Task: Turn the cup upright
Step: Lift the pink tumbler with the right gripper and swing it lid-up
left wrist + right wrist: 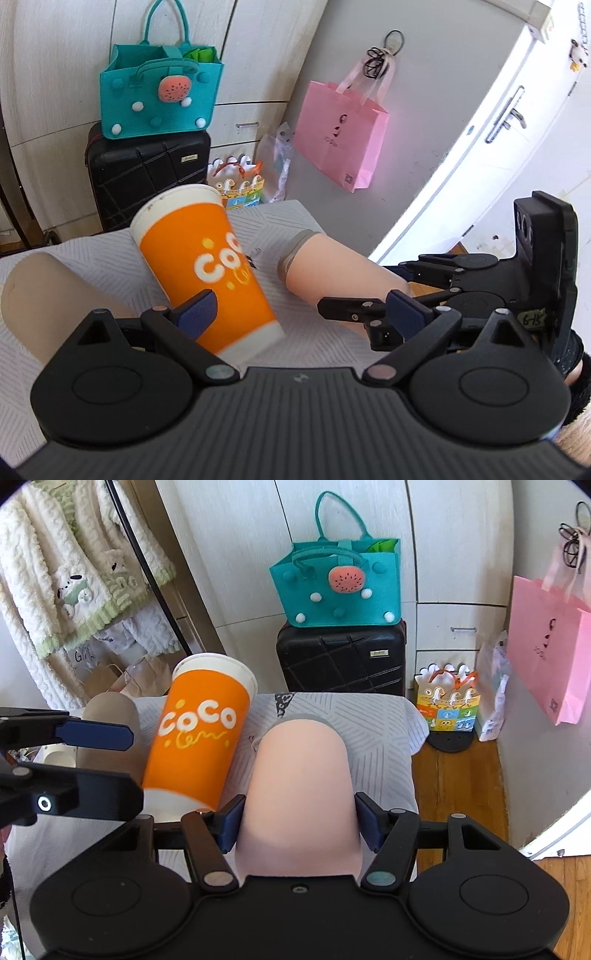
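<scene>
An orange paper cup point(207, 266) marked "COCO" tilts, mouth up and to the left, on a white patterned cloth point(325, 343). It also shows in the right wrist view point(199, 742). My left gripper point(299, 314) is open, its left pad point(197, 312) touching the orange cup's lower side. A pink cup point(301, 794) lies on its side, its base toward the camera. My right gripper point(297, 823) straddles it, jaws open, pads close to its sides. A beige cup point(40, 291) lies on its side at the left.
The cloth-covered table point(380, 738) ends at the right over a wooden floor point(458, 794). Behind stand a black suitcase point(343, 661) with a teal felt bag point(340, 583), a small gift bag point(447, 705) and a pink paper bag point(550, 653).
</scene>
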